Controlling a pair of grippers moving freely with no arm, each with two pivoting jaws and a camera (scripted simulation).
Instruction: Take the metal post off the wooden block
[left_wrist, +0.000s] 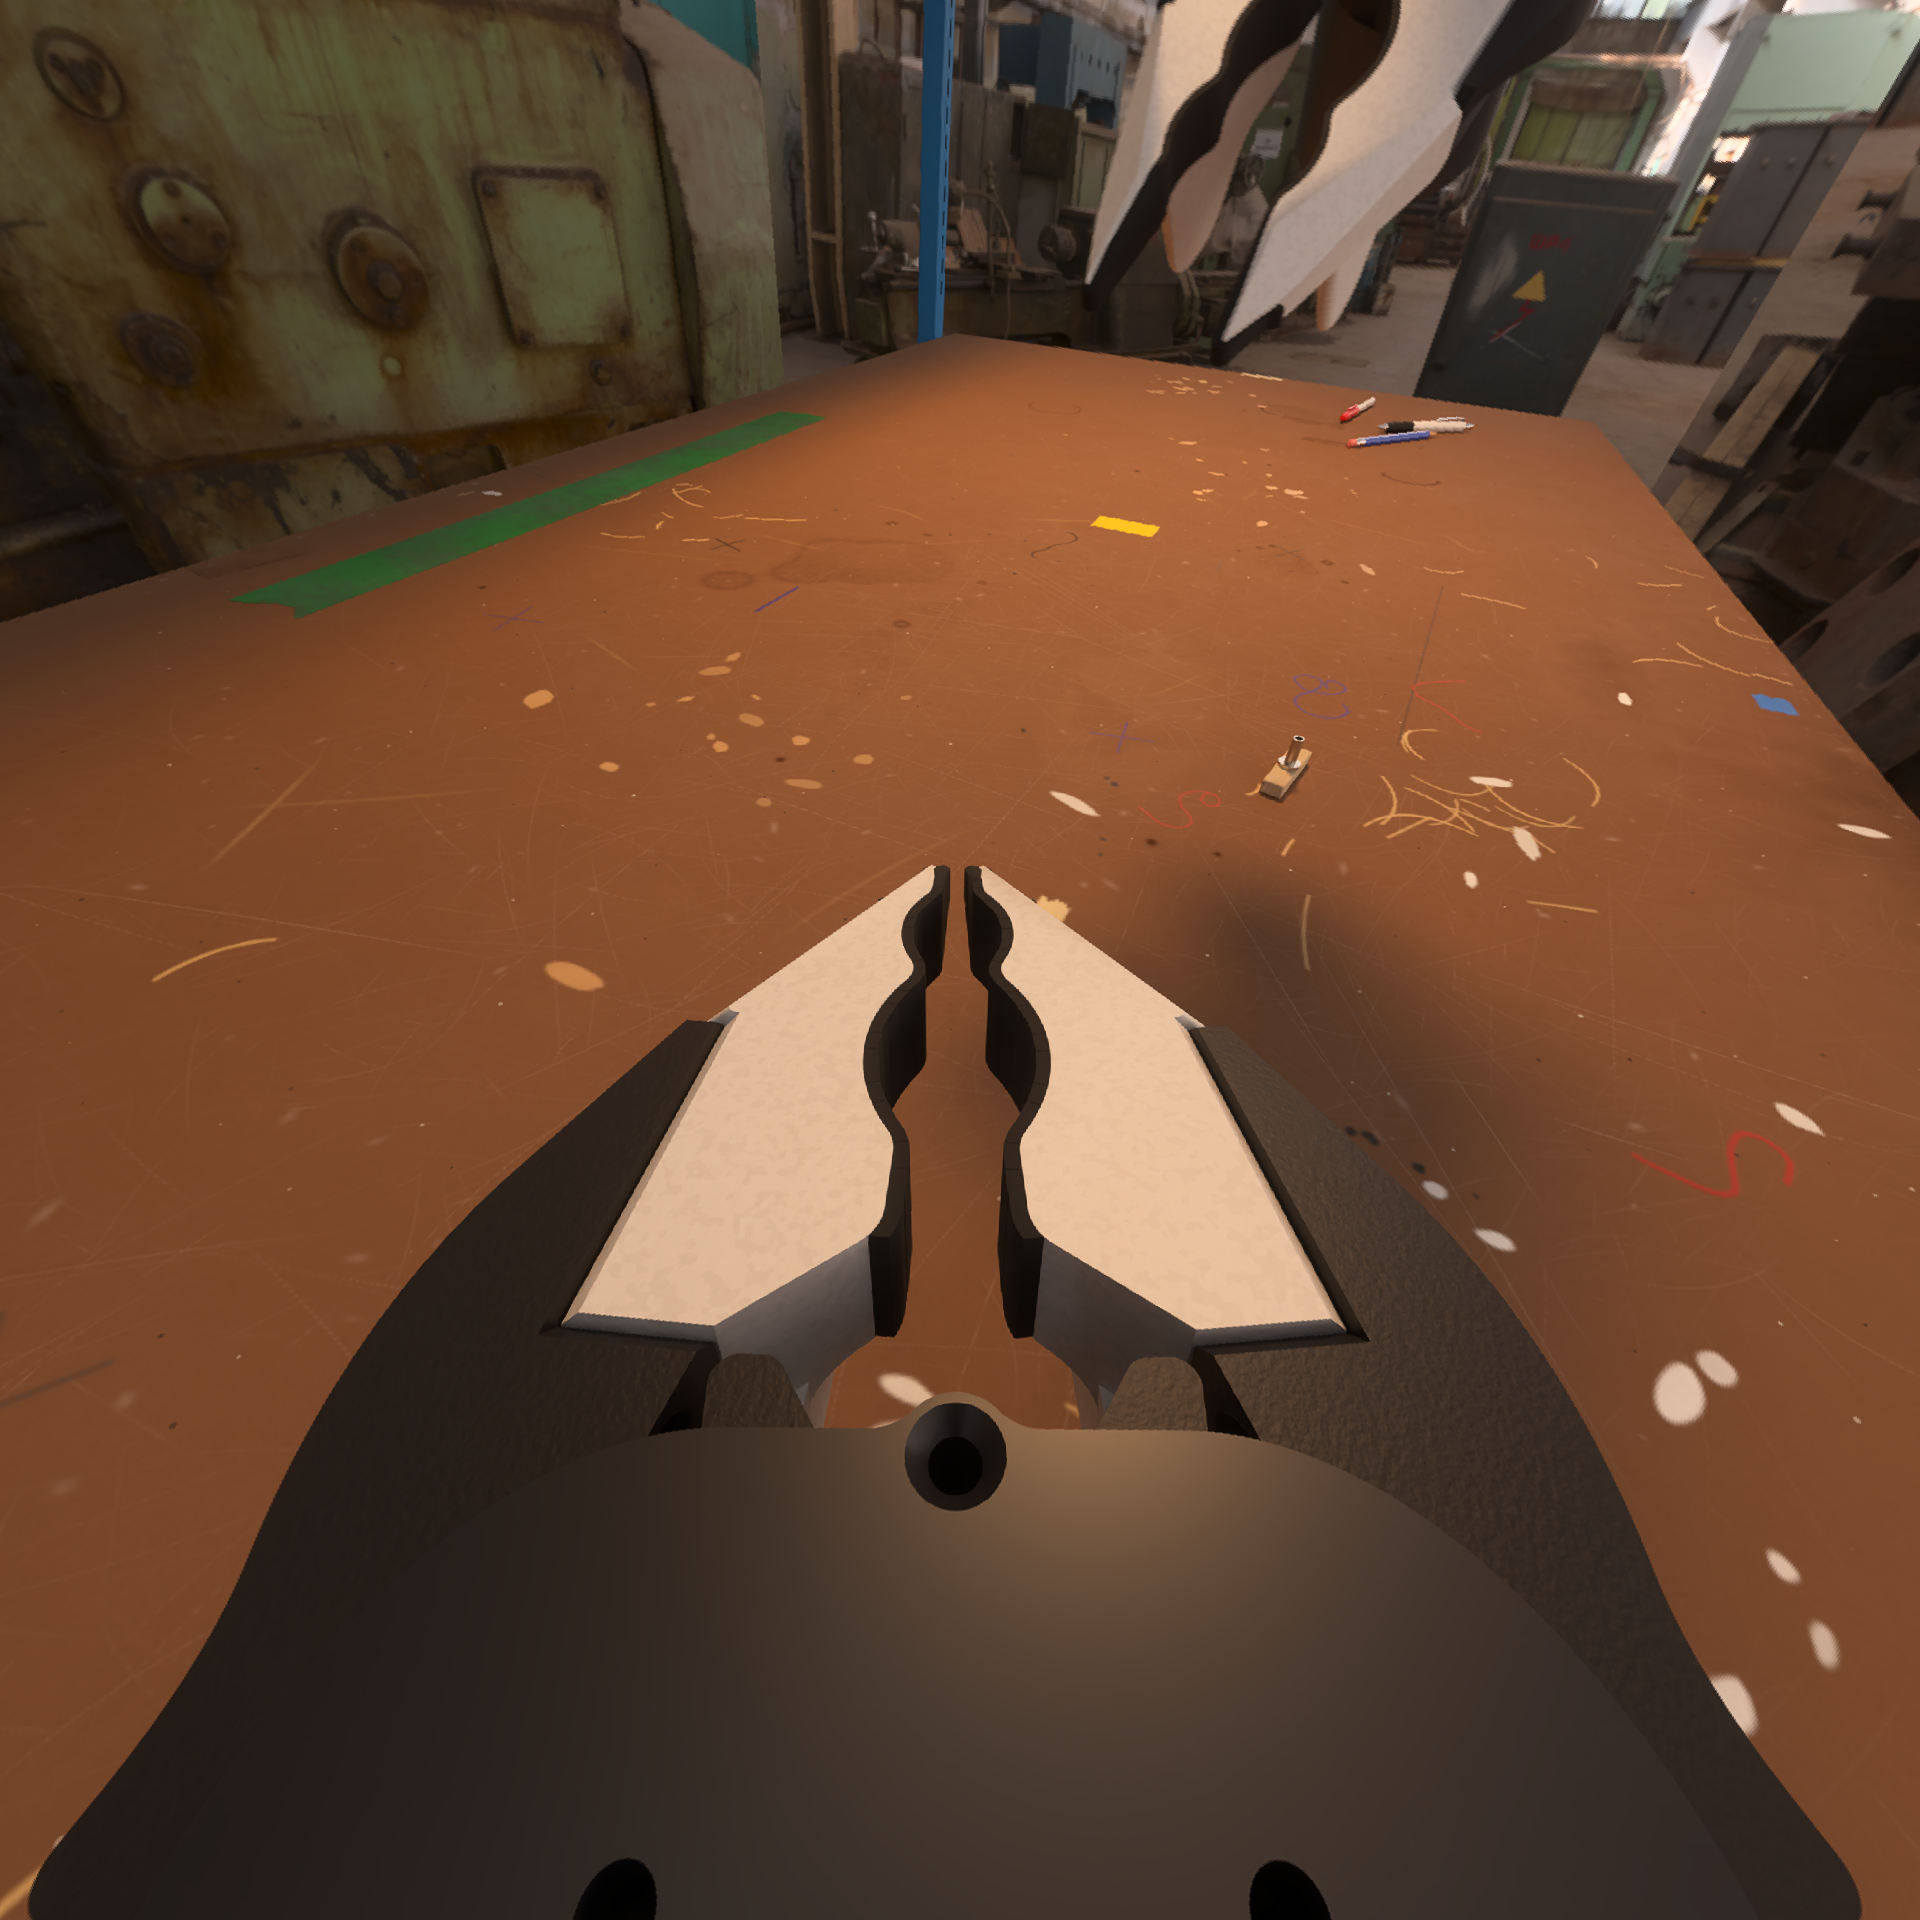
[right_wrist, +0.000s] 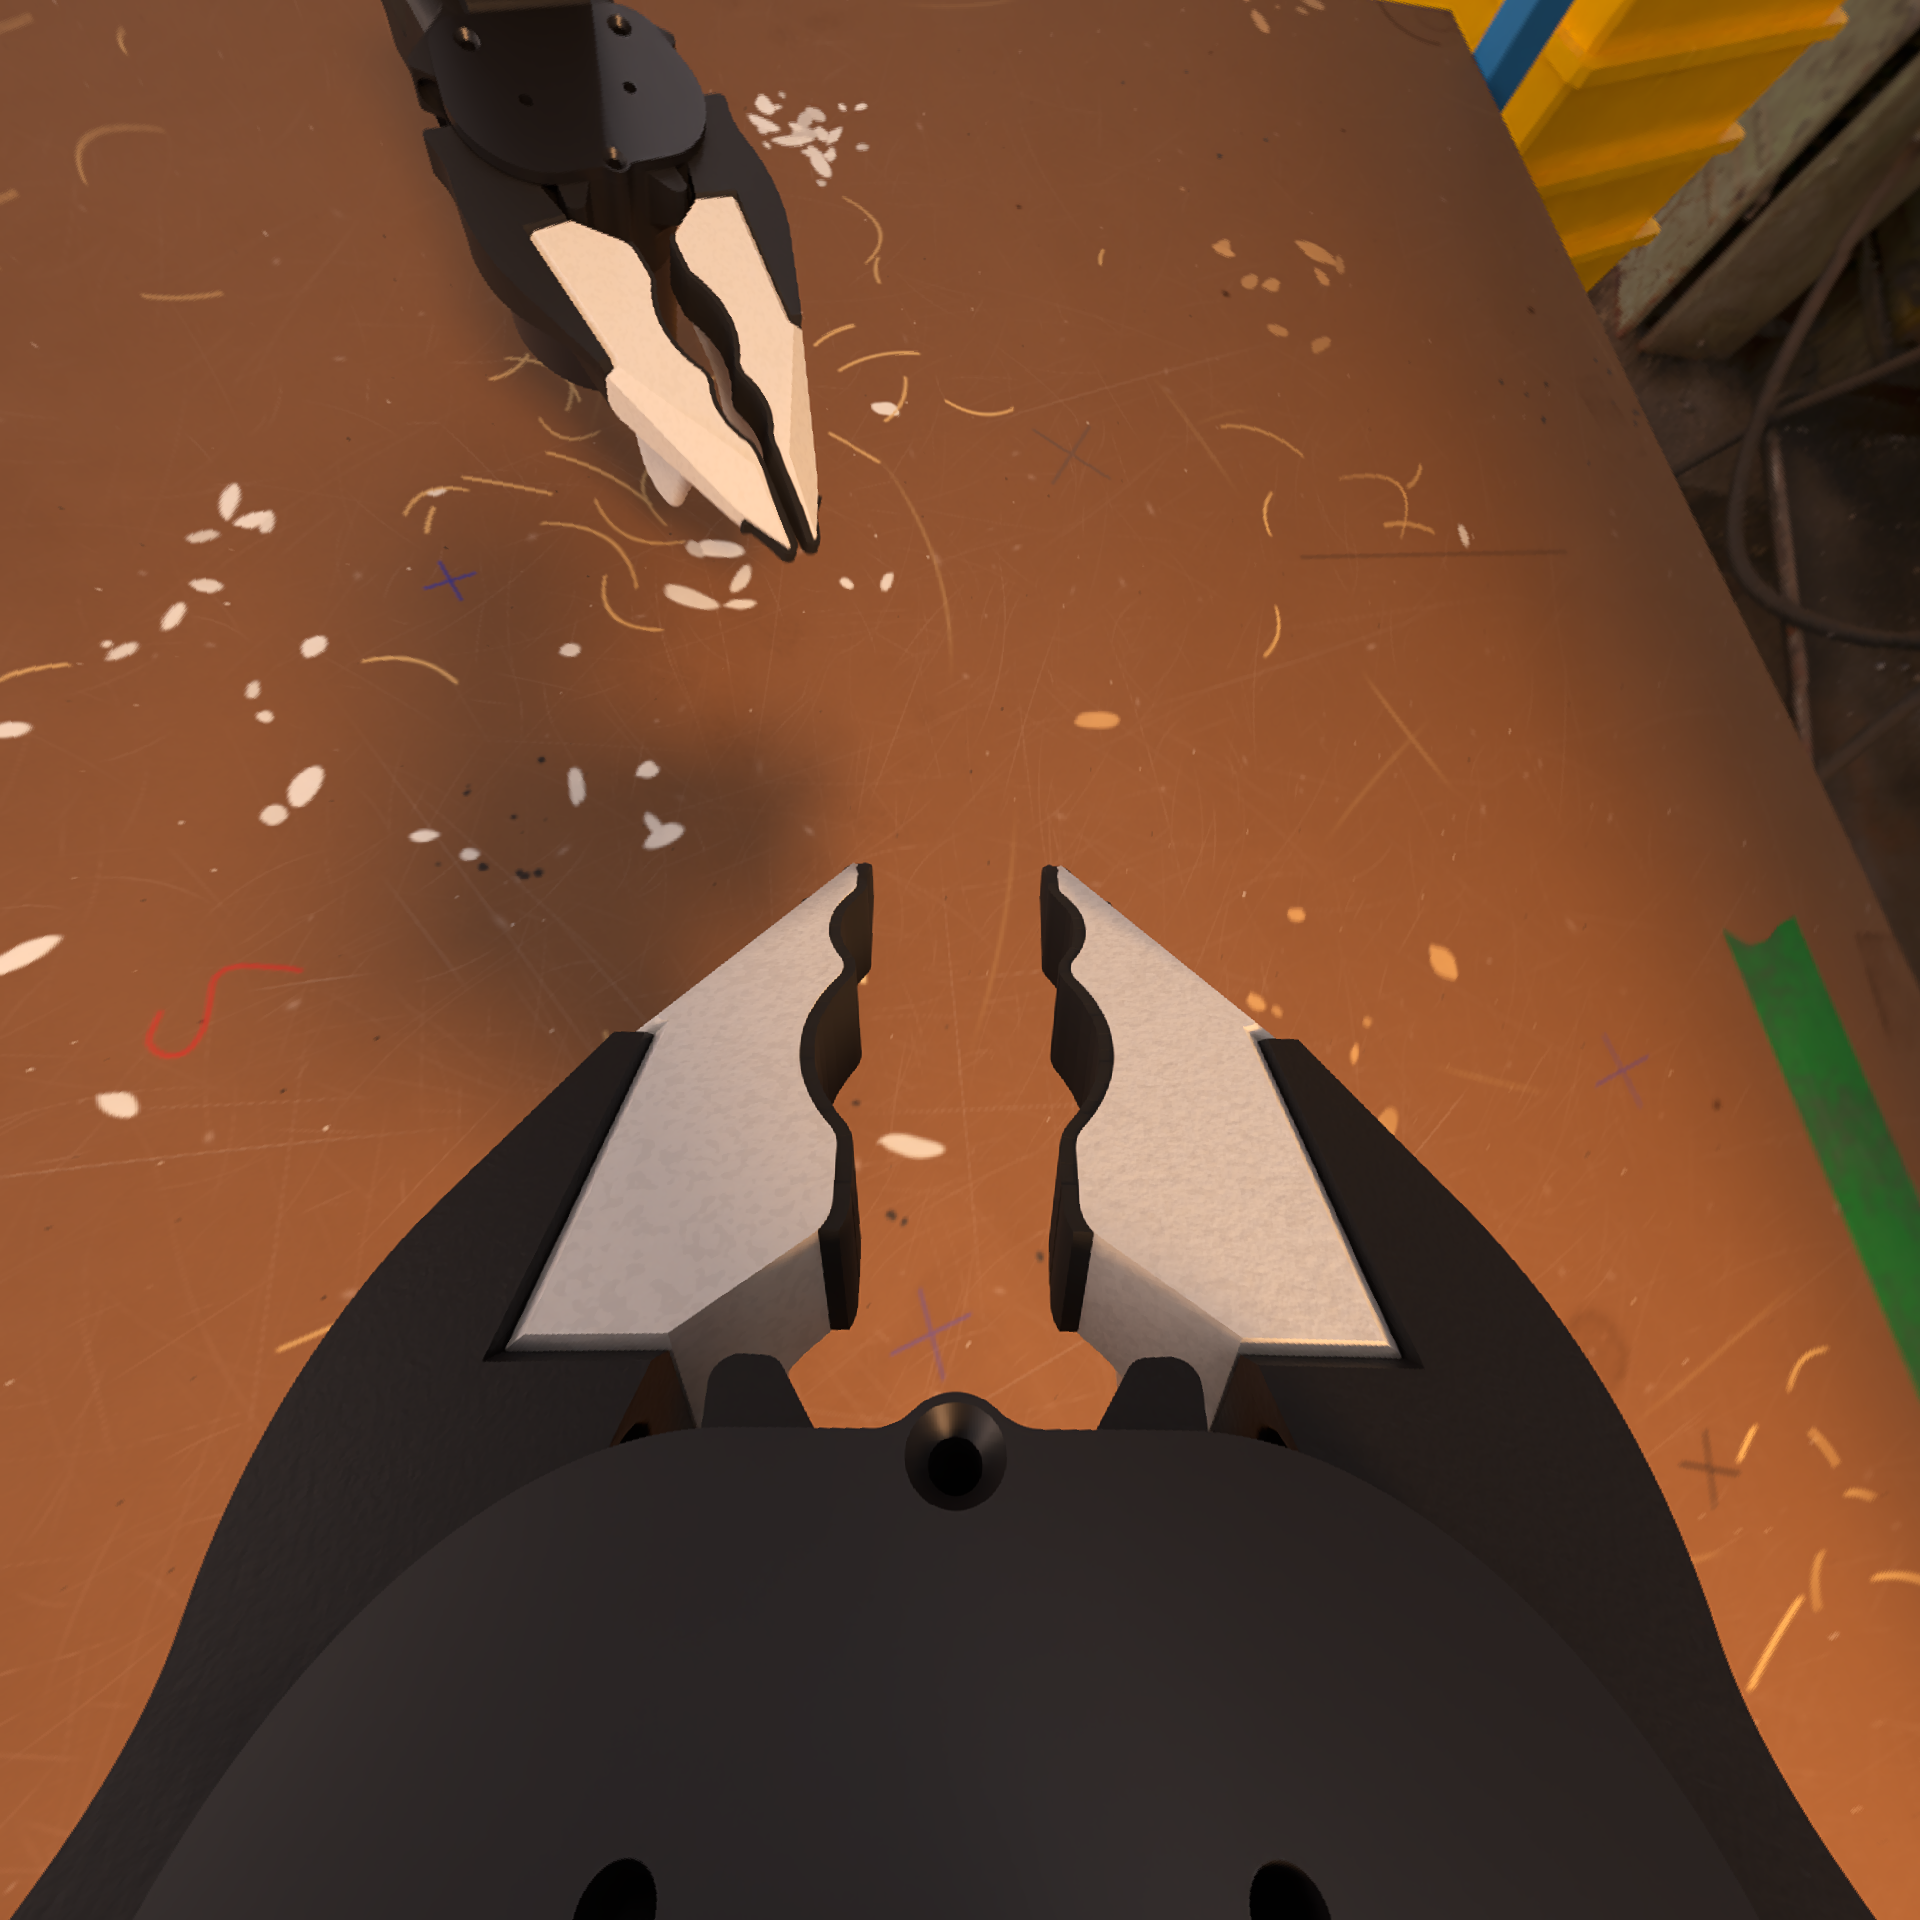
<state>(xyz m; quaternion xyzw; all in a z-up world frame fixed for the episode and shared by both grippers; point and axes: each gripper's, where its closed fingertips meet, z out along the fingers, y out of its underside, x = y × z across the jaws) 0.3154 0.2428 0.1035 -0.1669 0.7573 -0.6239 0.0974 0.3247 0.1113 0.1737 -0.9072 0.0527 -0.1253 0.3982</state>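
Observation:
A small wooden block (left_wrist: 1280, 781) lies on the brown table (left_wrist: 727, 831), with a short metal post (left_wrist: 1294, 750) standing upright in it. In the left wrist view it is ahead and to the right of my left gripper (left_wrist: 956, 873), well apart from it. The left gripper is shut and empty, low over the table; it also shows in the right wrist view (right_wrist: 800, 540). My right gripper (right_wrist: 956, 873) is open and empty, above the table and looking down. It hangs high at the far end in the left wrist view (left_wrist: 1169, 307). The block does not show in the right wrist view.
Several pens (left_wrist: 1403, 428) lie at the table's far right. A green tape strip (left_wrist: 520, 509) runs along the left edge, also in the right wrist view (right_wrist: 1829, 1091). A yellow patch (left_wrist: 1124, 527) and a blue patch (left_wrist: 1775, 704) mark the top. A rusty green machine (left_wrist: 364, 229) stands beyond the left edge.

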